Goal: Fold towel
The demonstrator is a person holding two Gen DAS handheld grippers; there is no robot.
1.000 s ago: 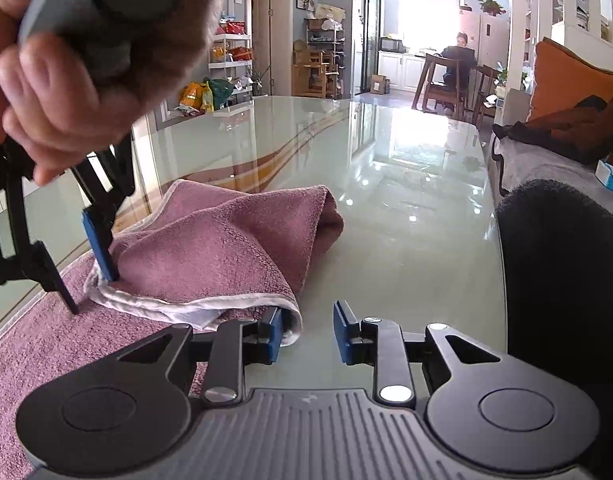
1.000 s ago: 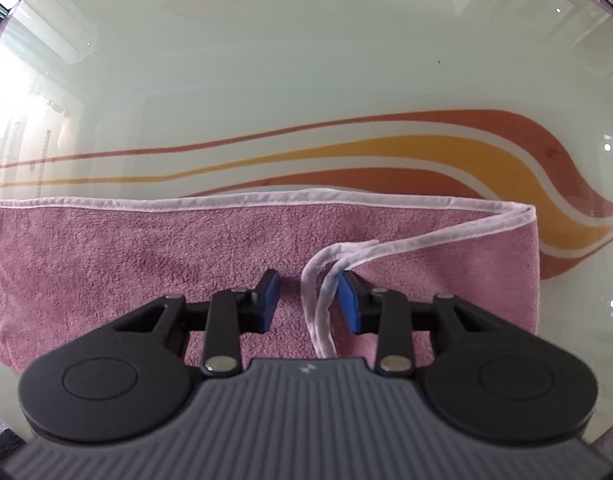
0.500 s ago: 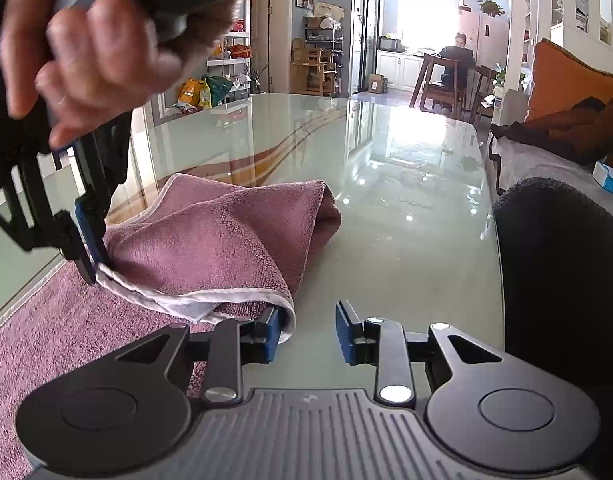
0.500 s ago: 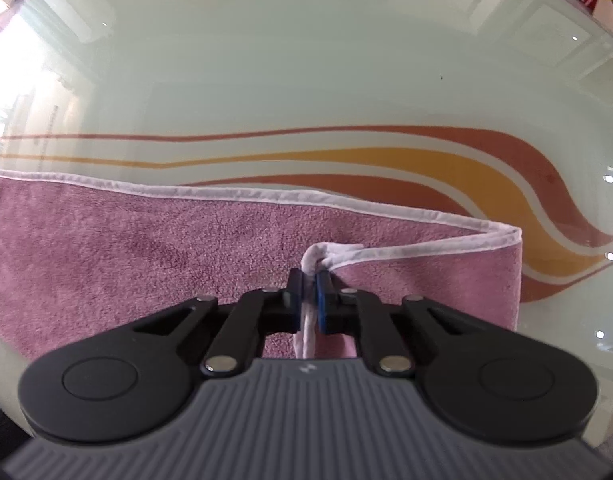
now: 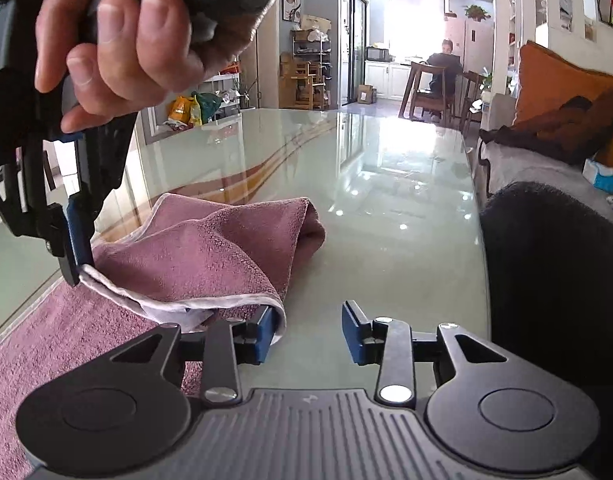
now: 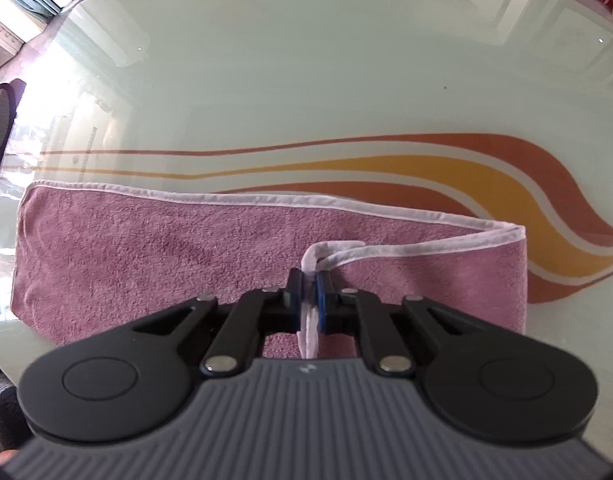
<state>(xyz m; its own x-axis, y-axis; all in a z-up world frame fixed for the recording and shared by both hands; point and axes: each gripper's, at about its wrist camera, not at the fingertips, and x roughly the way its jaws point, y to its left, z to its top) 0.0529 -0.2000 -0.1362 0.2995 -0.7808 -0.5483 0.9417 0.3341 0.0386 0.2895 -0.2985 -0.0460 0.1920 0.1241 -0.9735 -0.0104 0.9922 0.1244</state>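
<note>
While the right claw [image 6: 309, 296] is clenched on the towel's [image 6: 186, 248] white hem, the left claw [image 5: 308, 330] has just been opening, nothing between. With only 1 grip, the lifted edge could sag and crease on the bench [image 6: 306, 80].

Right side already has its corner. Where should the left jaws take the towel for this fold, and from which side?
Take the white-hemmed corner of the towel, draped against the left gripper's inner pad. Its open jaws have just widened, nothing between them. Slide toward the right gripper, which pinches the same hem, and close across the doubled edge.
</note>
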